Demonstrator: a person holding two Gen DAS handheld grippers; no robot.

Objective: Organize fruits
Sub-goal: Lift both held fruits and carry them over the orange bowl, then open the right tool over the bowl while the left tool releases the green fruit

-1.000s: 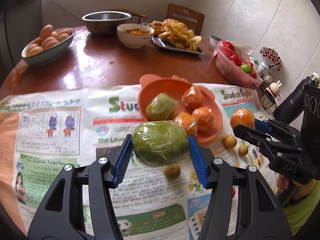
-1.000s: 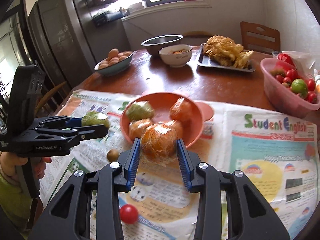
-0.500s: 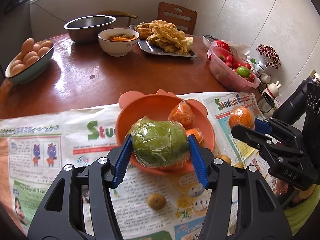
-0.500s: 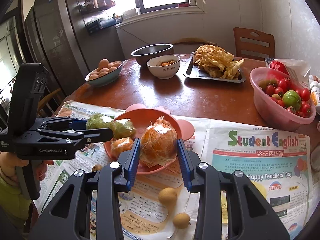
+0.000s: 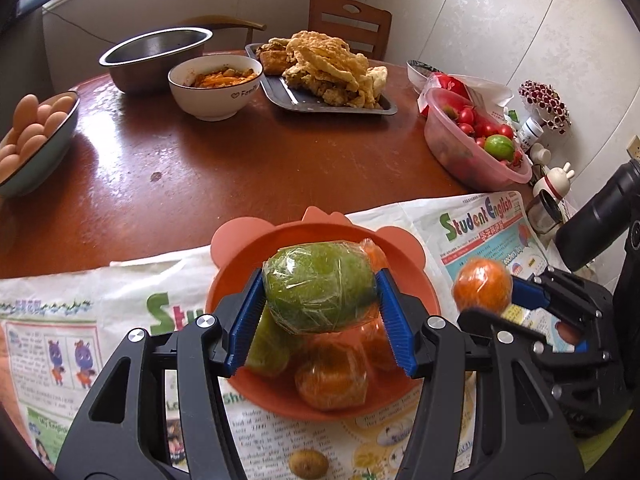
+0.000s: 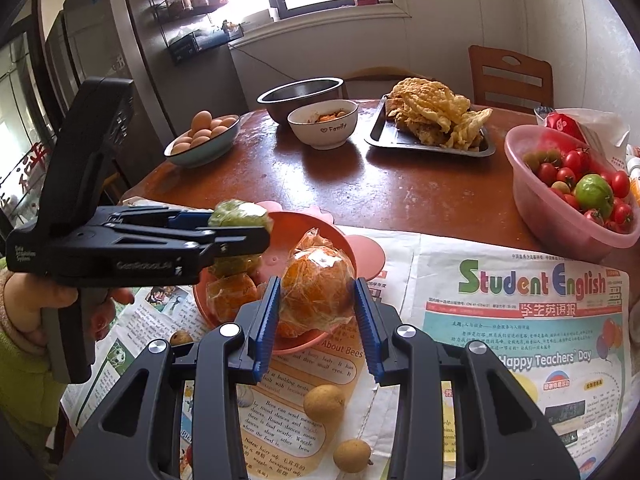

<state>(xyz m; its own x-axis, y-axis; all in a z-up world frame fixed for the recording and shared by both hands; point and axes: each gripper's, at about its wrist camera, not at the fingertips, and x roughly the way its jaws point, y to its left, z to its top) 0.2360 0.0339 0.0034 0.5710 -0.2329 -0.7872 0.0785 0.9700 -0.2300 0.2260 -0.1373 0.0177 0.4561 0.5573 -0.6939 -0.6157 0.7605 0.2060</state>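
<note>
My left gripper (image 5: 320,292) is shut on a green fruit in plastic wrap (image 5: 320,284) and holds it above the orange bowl (image 5: 236,276). The bowl holds another wrapped green fruit (image 5: 266,346) and wrapped oranges (image 5: 332,376). My right gripper (image 6: 316,292) is shut on a wrapped orange (image 6: 316,284), just over the bowl's near right rim (image 6: 348,246). In the right wrist view the left gripper (image 6: 240,228) comes in from the left with the green fruit (image 6: 238,214). In the left wrist view the right gripper (image 5: 486,300) carries the orange (image 5: 482,284) beside the bowl.
Small brown fruits (image 6: 324,402) (image 6: 352,456) (image 5: 308,462) lie on the newspaper (image 6: 520,320). Behind stand a pink tub of tomatoes (image 6: 568,196), a tray of fried food (image 6: 432,120), a white bowl (image 6: 322,124), a steel bowl (image 6: 300,92) and a bowl of eggs (image 6: 202,140).
Both grippers moved forward toward the orange bowl with their fruits. The left one now hangs over the bowl; the right one has come up to its rim.
</note>
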